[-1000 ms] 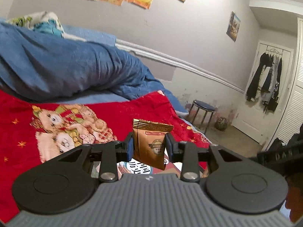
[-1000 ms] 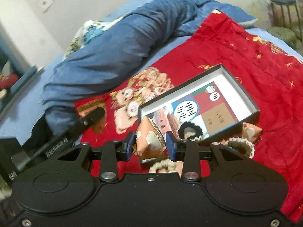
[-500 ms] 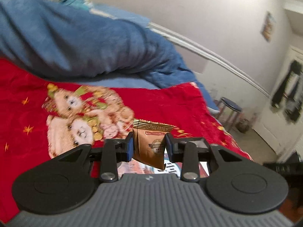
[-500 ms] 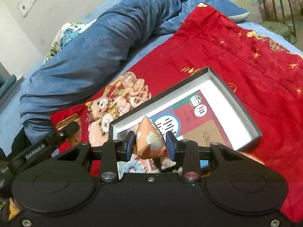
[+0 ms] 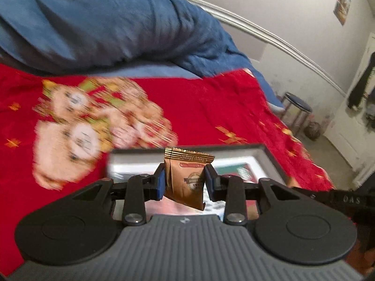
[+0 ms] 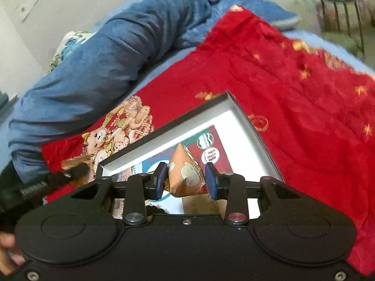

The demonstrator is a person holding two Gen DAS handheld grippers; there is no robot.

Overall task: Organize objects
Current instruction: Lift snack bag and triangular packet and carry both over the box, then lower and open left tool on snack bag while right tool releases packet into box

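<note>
1. The left gripper is clamped on a flat brown-gold foil sachet; over the last second the shallow grey-rimmed white cardboard box has risen into the lower centre of its view, so it has moved over the box.
2. The right gripper pinches an orange pyramid-shaped snack packet, now above the box interior at lower centre.
3. Both items look ready for release inside, on the red teddy-bear blanket.

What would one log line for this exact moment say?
left gripper: shut on brown sachet | right gripper: shut on orange pouch | both above open box | nothing released
</note>
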